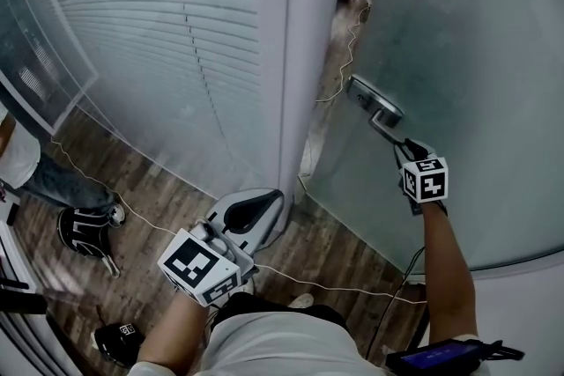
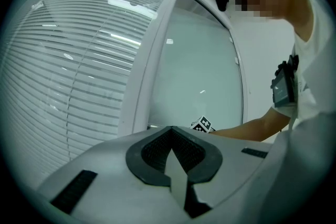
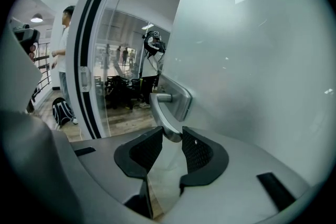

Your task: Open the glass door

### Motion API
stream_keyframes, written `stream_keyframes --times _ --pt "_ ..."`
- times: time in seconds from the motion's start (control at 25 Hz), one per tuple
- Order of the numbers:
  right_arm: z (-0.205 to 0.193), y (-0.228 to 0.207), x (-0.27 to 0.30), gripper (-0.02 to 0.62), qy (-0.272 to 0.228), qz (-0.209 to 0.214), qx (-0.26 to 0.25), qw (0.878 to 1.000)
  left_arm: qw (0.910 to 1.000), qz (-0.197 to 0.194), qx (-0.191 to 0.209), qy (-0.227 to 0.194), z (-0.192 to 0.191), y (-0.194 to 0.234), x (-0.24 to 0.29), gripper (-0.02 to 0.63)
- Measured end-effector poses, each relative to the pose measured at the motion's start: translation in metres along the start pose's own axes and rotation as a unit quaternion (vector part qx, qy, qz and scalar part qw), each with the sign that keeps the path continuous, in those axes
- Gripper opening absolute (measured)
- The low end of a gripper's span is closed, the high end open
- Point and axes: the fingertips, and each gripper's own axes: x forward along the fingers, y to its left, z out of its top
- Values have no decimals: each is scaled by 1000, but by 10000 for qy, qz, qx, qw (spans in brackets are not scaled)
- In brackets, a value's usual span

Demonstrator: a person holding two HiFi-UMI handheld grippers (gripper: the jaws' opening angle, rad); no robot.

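Observation:
The frosted glass door (image 1: 467, 57) stands ajar at the right, with a gap beside the white frame post (image 1: 304, 57). Its metal lever handle (image 1: 374, 106) sticks out towards me. My right gripper (image 1: 401, 147) is shut on the lever's free end. In the right gripper view the handle (image 3: 165, 110) curves down between the two dark pads of the right gripper (image 3: 172, 134), and the door (image 3: 252, 60) fills the right side. My left gripper (image 1: 264, 200) hangs low near the post, shut and empty. The left gripper (image 2: 172, 136) points level at the frame and blinds.
A glass wall with blinds (image 1: 159, 31) runs along the left. A white cable (image 1: 326, 277) trails over the wooden floor and through the gap. Another person's leg (image 1: 53, 180) and a black backpack (image 1: 84, 233) are at far left. A room with chairs (image 3: 123, 89) shows beyond.

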Motion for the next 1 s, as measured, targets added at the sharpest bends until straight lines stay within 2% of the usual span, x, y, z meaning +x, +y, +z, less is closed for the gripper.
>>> stream_keyframes --times 0.12,0.32,0.52,0.72,0.84,1.0 --pt "11 -13 13 118 -7 -60 137 9999 10000 56 -48 -17 5 9 2 0" --pt "34 -36 7 115 54 -225 89 9997 9999 69 -79 -20 25 5 -1 0" --pt "27 -51 11 117 -34 -906 -31 9959 10000 20 -36 88 12 7 2 0" --pt "17 -39 -9 117 -302 -1162 -54 9928 9999 -105 -26 123 -6 12 -4 0" --pt "20 -24 -33 117 -505 -1108 27 9926 9996 -234 -11 126 -8 12 -6 0" --pt "27 13 -81 115 -1012 -954 317 9898 9991 -405 -5 101 -6 14 -13 0"
